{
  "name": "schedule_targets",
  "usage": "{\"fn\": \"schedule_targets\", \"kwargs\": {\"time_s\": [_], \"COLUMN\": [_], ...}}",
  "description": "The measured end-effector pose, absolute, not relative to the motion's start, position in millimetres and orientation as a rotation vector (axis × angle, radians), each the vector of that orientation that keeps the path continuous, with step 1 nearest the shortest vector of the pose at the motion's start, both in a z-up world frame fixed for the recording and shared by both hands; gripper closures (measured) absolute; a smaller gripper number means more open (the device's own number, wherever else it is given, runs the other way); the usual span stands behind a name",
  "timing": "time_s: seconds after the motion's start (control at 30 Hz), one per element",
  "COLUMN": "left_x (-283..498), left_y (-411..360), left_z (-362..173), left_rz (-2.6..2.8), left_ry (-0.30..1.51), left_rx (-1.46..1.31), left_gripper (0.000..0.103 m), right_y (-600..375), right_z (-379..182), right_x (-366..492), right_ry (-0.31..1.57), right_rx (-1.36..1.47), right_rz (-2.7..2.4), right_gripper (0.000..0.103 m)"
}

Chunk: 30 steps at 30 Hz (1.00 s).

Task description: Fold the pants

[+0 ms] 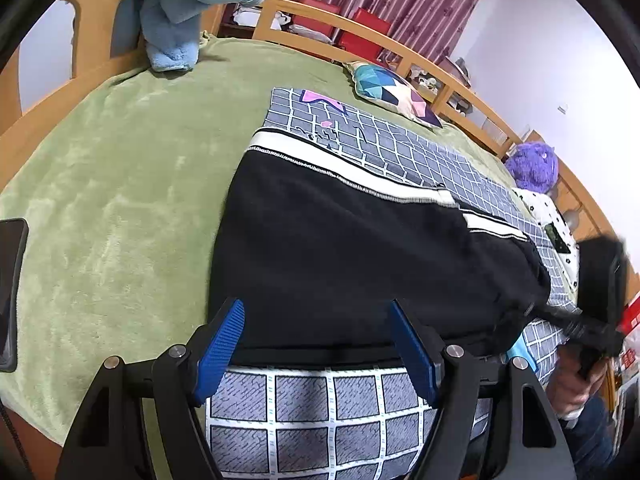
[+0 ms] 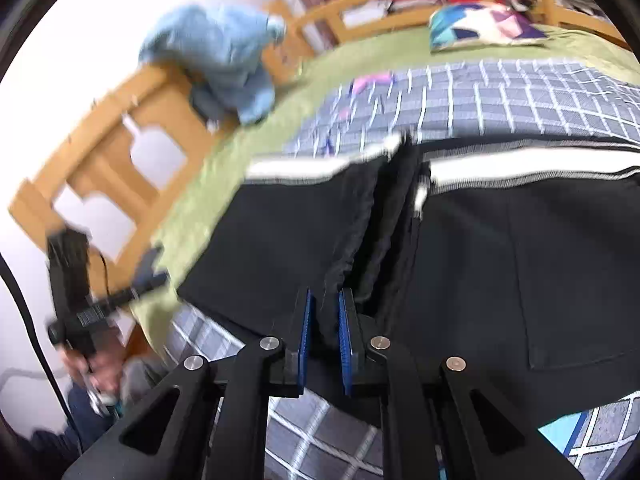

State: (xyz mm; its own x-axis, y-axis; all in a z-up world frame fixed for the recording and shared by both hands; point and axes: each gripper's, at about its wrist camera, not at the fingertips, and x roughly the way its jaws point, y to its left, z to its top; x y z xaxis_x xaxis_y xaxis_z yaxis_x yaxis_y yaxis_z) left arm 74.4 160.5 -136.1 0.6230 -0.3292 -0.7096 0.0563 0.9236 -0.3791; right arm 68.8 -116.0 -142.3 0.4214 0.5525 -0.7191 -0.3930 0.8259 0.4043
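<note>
Black pants (image 1: 360,248) with a white side stripe (image 1: 340,164) lie flat on a grey checked blanket (image 1: 400,148). My left gripper (image 1: 320,346) stands open at their near edge, its blue pads (image 1: 222,344) wide apart on either side of the hem and not pressing on it. In the right wrist view the pants (image 2: 500,260) show a ridge of cloth running up the middle. My right gripper (image 2: 325,328) is shut on the near end of that ridge, with black fabric pinched between its blue pads (image 2: 306,328). This view is blurred.
The blanket lies on a green bedspread (image 1: 120,200) inside a wooden bed rail (image 1: 360,36). A light blue towel (image 1: 188,12) hangs at the far corner. A patterned cushion (image 1: 392,92), a purple plush (image 1: 532,168) and a dark phone (image 1: 12,292) lie around.
</note>
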Motion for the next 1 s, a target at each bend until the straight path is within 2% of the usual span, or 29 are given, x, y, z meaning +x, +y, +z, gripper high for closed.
{"fn": "schedule_targets", "kwargs": {"time_s": [0.13,0.3,0.43,0.6,0.63,0.67,0.7,0.8,0.87,0.9,0.93,1.0], "left_x": [81,89,95,107,108,110,110,107,109,110,110,107], "left_y": [162,168,172,171,170,165,160,159,165,169,171,176], "left_z": [-139,-141,-141,-159,-164,-172,-177,-179,-178,-177,-177,-172], "left_rz": [-0.212,-0.193,-0.182,-0.179,-0.181,-0.179,-0.167,-0.183,-0.189,-0.188,-0.180,-0.159], "left_ry": [0.883,0.872,0.855,0.908,0.928,0.958,0.971,0.959,0.963,0.964,0.961,0.939], "left_rx": [-0.331,-0.322,-0.316,-0.311,-0.306,-0.283,-0.229,-0.203,-0.247,-0.270,-0.279,-0.274], "left_gripper": [0.031,0.031,0.031,0.031,0.031,0.031,0.031,0.030,0.030,0.030,0.030,0.030], "right_y": [-102,-113,-107,-94,-90,-88,-87,-104,-108,-103,-97,-93], "right_z": [-168,-140,-137,-176,-186,-193,-191,-172,-177,-187,-198,-191], "right_x": [66,86,131,197,207,213,216,217,224,227,228,222], "right_ry": [1.048,0.955,0.930,1.058,1.102,1.129,1.111,1.018,1.043,1.075,1.121,1.098], "right_rx": [0.056,0.105,0.134,0.169,0.179,0.175,0.156,0.223,0.248,0.213,0.165,0.105], "right_rz": [0.579,0.592,0.523,0.450,0.435,0.419,0.402,0.463,0.458,0.436,0.416,0.422], "right_gripper": [0.079,0.052,0.044,0.045,0.051,0.065,0.087,0.087,0.086,0.081,0.080,0.076]}}
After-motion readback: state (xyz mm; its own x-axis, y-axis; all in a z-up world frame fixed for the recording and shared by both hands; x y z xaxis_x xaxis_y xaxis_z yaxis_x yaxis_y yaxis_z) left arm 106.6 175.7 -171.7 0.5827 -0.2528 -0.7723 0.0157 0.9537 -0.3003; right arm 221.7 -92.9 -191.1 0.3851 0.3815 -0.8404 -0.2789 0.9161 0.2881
